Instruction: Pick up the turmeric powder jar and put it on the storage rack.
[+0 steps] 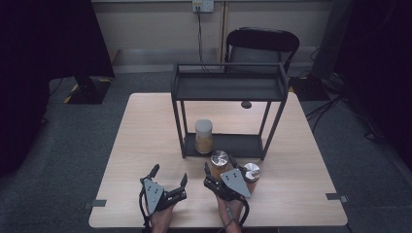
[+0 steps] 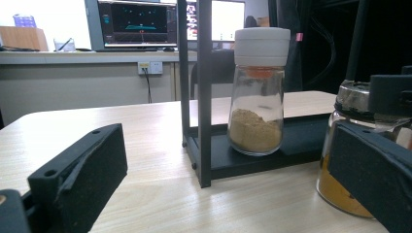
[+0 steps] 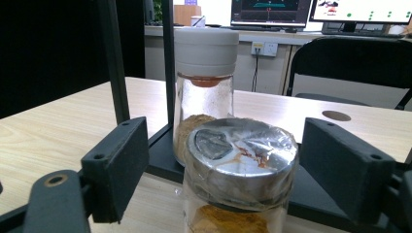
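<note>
Fingers of the right gripper are flanking a steel-lidded glass jar of orange powder on the pale wooden desk, just before the black metal rack — not yet pressing it. Left fingers are gaping wide, holding nothing.

Left gripper view: a white-capped glass shaker of tan powder is standing on the rack's lower shelf.

Right gripper view: both pads are standing clear of the jar's lid — gaps either side.

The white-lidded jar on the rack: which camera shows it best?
The left gripper view: the white-lidded jar stands whole and unobstructed, its tan powder clear. In the right gripper view a silver-lidded jar hides its base. The high view shows it small.
</note>
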